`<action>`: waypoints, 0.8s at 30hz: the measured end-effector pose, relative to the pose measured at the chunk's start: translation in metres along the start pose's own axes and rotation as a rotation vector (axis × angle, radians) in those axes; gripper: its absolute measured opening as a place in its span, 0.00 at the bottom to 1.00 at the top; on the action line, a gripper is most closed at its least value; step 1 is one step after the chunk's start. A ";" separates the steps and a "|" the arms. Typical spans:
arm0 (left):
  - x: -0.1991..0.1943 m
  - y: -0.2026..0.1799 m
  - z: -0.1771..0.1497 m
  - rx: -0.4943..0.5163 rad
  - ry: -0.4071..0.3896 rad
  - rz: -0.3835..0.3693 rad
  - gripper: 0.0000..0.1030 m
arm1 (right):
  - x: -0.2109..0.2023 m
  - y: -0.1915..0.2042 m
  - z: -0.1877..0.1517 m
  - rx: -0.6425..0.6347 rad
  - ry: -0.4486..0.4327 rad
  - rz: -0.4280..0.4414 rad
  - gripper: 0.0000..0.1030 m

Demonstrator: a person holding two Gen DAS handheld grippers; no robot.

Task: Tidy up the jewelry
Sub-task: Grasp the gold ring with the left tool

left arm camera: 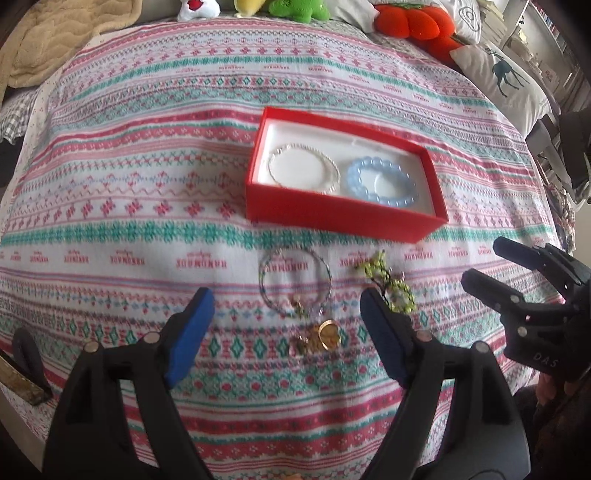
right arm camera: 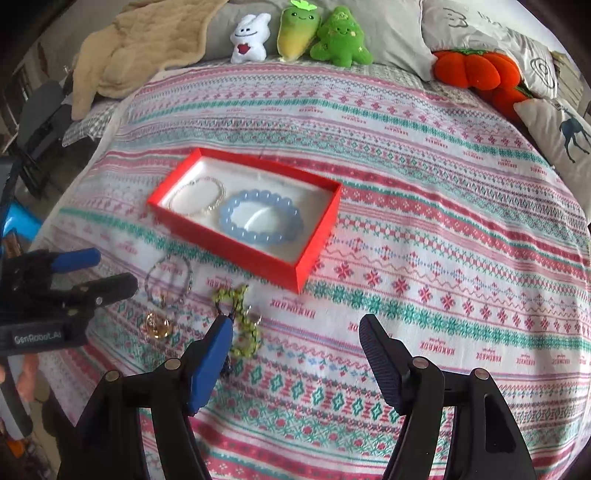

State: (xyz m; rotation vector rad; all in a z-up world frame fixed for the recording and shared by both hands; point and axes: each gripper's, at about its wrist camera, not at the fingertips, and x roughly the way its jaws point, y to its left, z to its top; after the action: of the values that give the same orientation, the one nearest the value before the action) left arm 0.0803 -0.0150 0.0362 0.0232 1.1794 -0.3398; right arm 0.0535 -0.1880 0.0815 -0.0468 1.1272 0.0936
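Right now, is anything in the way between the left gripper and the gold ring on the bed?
Nothing visible is. The left gripper is open, and the gold ring lies on the blanket in the gap between its fingers. The wire bracelet lies just beyond the ring, toward the red box, not in front of it.

I see a bed covered by a patterned bedspread (right arm camera: 424, 206) in pink, teal and white bands. At its head lie a beige quilted blanket (right arm camera: 140, 48), a white bunny plush (right arm camera: 249, 38), a yellow-green plush (right arm camera: 297, 31), a green tree plush (right arm camera: 341, 38), an orange pumpkin cushion (right arm camera: 469, 68) and a deer-print pillow (right arm camera: 561, 133). Daylight is soft and even.
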 end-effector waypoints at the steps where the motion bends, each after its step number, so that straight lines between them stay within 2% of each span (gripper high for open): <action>1: 0.001 -0.001 -0.003 0.001 0.007 -0.006 0.79 | 0.002 -0.001 -0.002 0.009 0.012 0.004 0.70; 10: 0.011 -0.004 -0.025 -0.017 0.045 -0.068 0.79 | 0.021 -0.011 -0.019 0.113 0.122 0.080 0.71; 13: 0.011 -0.009 -0.029 -0.002 0.040 -0.082 0.77 | 0.024 -0.010 -0.022 0.109 0.136 0.071 0.71; 14: 0.012 -0.012 -0.029 0.008 0.038 -0.087 0.75 | 0.024 -0.010 -0.022 0.104 0.135 0.066 0.71; 19: 0.021 -0.025 -0.028 0.058 0.047 -0.089 0.44 | 0.023 -0.011 -0.020 0.104 0.128 0.057 0.71; 22: 0.028 -0.023 -0.025 0.041 0.060 -0.089 0.34 | 0.024 -0.009 -0.019 0.098 0.129 0.051 0.71; 24: 0.033 -0.021 -0.022 0.032 0.067 -0.083 0.32 | 0.026 -0.011 -0.019 0.098 0.132 0.050 0.71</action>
State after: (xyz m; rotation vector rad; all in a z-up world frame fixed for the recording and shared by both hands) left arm 0.0656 -0.0392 0.0009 0.0133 1.2434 -0.4340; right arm 0.0482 -0.1990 0.0502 0.0632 1.2638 0.0811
